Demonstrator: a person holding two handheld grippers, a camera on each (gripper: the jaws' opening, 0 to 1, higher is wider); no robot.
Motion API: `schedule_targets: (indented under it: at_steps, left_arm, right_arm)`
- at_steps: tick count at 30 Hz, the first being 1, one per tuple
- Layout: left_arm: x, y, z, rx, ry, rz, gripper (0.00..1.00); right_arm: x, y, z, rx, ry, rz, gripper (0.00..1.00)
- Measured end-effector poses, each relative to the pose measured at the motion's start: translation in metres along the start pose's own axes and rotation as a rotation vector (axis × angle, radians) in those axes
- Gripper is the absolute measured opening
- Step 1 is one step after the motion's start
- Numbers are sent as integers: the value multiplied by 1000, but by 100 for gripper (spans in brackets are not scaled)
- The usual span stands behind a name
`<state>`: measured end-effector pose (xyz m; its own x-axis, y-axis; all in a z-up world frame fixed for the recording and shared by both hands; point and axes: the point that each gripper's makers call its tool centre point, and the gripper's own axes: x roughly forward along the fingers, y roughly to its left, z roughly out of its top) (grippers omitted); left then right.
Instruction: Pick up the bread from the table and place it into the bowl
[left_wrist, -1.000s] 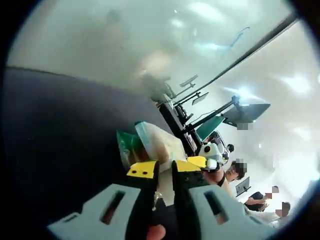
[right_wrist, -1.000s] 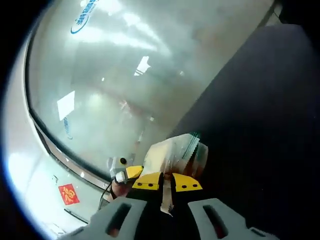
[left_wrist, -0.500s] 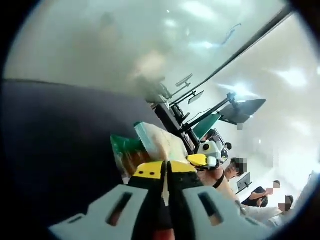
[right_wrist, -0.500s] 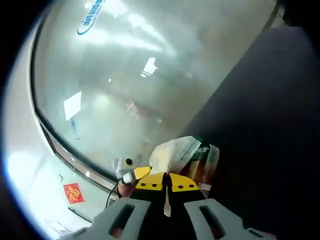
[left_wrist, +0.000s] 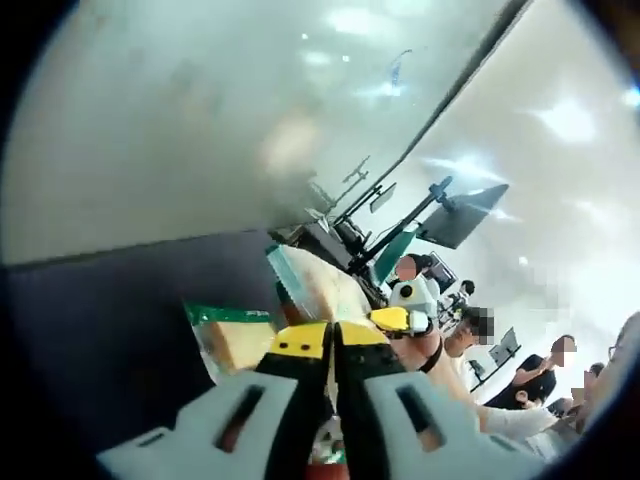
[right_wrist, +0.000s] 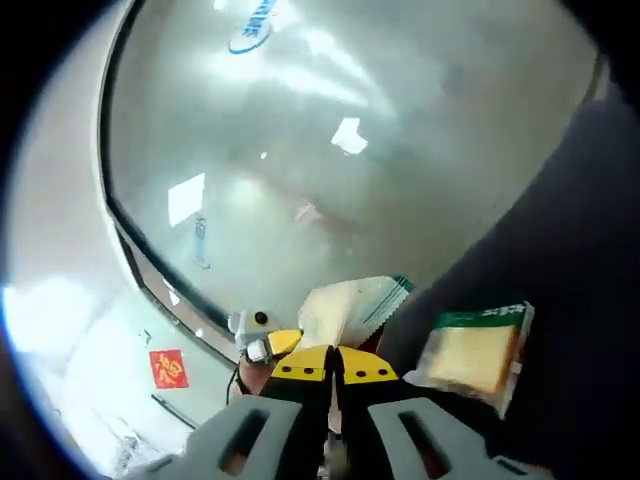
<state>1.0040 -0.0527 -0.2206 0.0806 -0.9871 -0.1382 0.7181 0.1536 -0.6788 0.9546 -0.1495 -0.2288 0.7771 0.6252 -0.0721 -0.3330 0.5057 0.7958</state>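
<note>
The left claw (left_wrist: 328, 345) and right claw (right_wrist: 333, 365) clamp the clear wrapper (left_wrist: 312, 285); bread (right_wrist: 475, 355) sits beside it on the counter (right_wrist: 585, 260); left gripper view shows people (left_wrist: 530, 375), right gripper view a red sign (right_wrist: 168, 368)

Little can be read. In the right gripper view a red square sign (right_wrist: 168, 368) on the pale wall bears a gold character, too blurred to make out. A blue logo (right_wrist: 252, 25) with lettering sits high on the glass wall (right_wrist: 400, 180), its words illegible, and a smaller blue mark (right_wrist: 201, 243) lower down is equally unclear. The bread packet (right_wrist: 475, 355) has a green strip with print too small to read.
</note>
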Motion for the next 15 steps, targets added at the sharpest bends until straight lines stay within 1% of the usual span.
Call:
schedule_targets:
  at_steps: [3, 5, 7, 8, 10, 11, 12, 14, 15]
  left_arm:
    - [-27, -31, 0, -6, -17, -2, 0]
    - [-42, -48, -3, 19, -28, 18, 0]
    - [-58, -62, -10, 26, -40, 38, 0]
    - [-66, -68, -14, 32, -51, 48, 0]
    - [-82, -78, -27, 34, -64, 60, 0]
    - [-92, -84, -40, 29, -70, 63, 0]
    - [-96, -86, -47, 24, -71, 66, 0]
    - [-107, -90, -70, 15, -67, 75, 0]
    - [-110, -91, -82, 5, -55, 85, 0]
  right_arm:
    - [-5, 36, -7, -37, 24, 22, 0]
    - [-9, 58, -16, -67, 43, 29, 0]
    - [-16, 82, -33, -94, 68, 41, 0]
    - [-19, 91, -42, -99, 79, 47, 0]
    - [-25, 103, -62, -92, 109, 60, 0]
    - [-28, 106, -73, -101, 128, 59, 0]
    - [-29, 107, -80, -104, 137, 57, 0]
    - [-33, 109, -99, -98, 168, 55, 0]
    - [-35, 108, -107, -90, 182, 51, 0]
